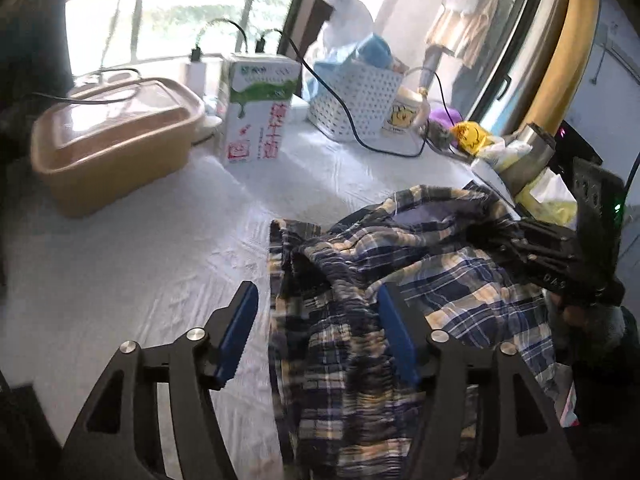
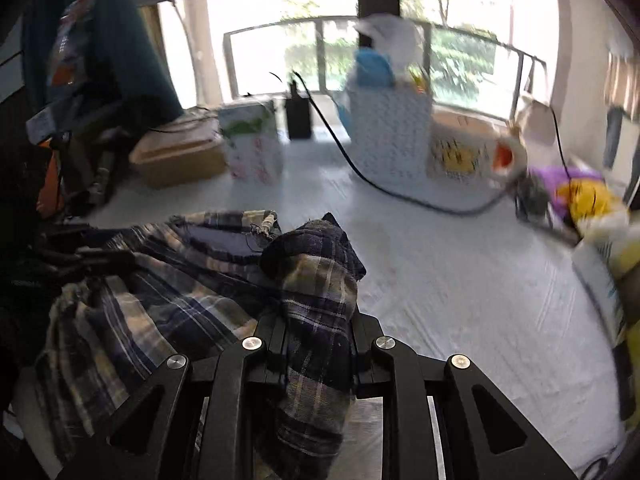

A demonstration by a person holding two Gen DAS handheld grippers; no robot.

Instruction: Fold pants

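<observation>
The plaid pants (image 1: 400, 264), dark blue, cream and white, lie bunched on the white-covered table (image 1: 140, 272) at the right. My left gripper (image 1: 316, 320) is open, its blue pads on either side of the pants' left edge, nothing gripped. The other gripper (image 1: 560, 256) shows at the right, in the cloth. In the right wrist view my right gripper (image 2: 316, 332) is shut on a bunched fold of the pants (image 2: 316, 280), which sticks up between the fingers; the remaining cloth trails to the left.
At the back stand a tan lidded tub (image 1: 116, 136), a milk carton (image 1: 256, 112), a white perforated basket (image 1: 356, 96) with bags, a black cable (image 1: 348, 120), a yellow smiley cup (image 1: 404, 112) and yellow and purple clutter (image 1: 468, 136). Windows lie behind.
</observation>
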